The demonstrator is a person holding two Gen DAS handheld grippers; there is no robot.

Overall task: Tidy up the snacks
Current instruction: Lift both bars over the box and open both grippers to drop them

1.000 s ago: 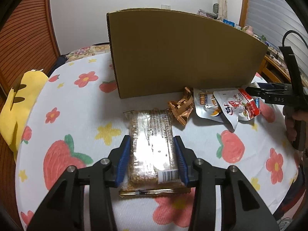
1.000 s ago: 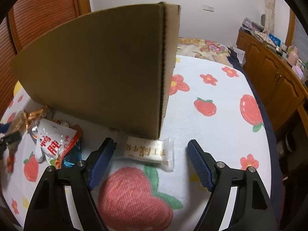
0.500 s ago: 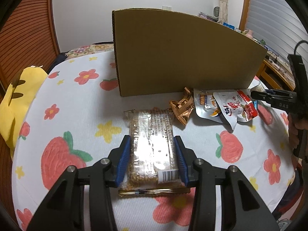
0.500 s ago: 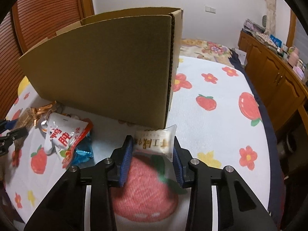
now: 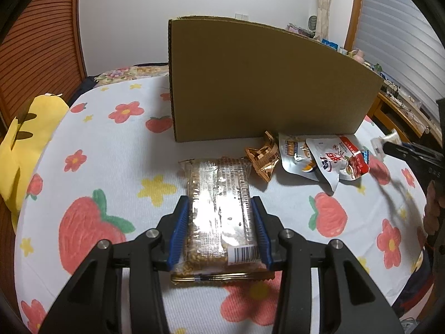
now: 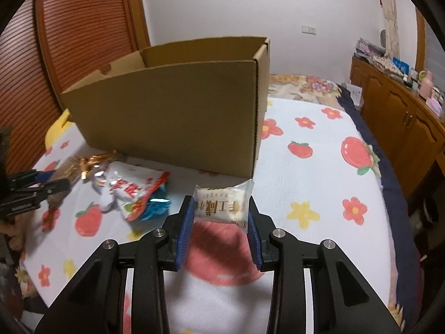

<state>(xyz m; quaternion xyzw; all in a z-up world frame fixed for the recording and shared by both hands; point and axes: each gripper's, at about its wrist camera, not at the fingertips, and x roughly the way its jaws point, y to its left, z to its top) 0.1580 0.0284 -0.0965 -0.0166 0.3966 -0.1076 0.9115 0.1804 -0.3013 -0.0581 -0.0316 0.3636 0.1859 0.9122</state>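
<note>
My left gripper is shut on a long clear cereal-bar packet that rests on the strawberry-print cloth. My right gripper is shut on a small white nougat packet and holds it a little above the cloth, in front of the right corner of an open cardboard box. The box stands upright beyond the left gripper too. The right gripper with its packet shows at the right edge of the left wrist view.
A gold wrapper and a silver, red and white pouch pile lie by the box front; the pouches also show in the right wrist view. A yellow plush lies at the left. Wooden cabinets stand to the right.
My right gripper closed on the nougat packet and lifted it off the cloth; the box's open top has come into view. My left gripper stays shut on the cereal-bar packet.
</note>
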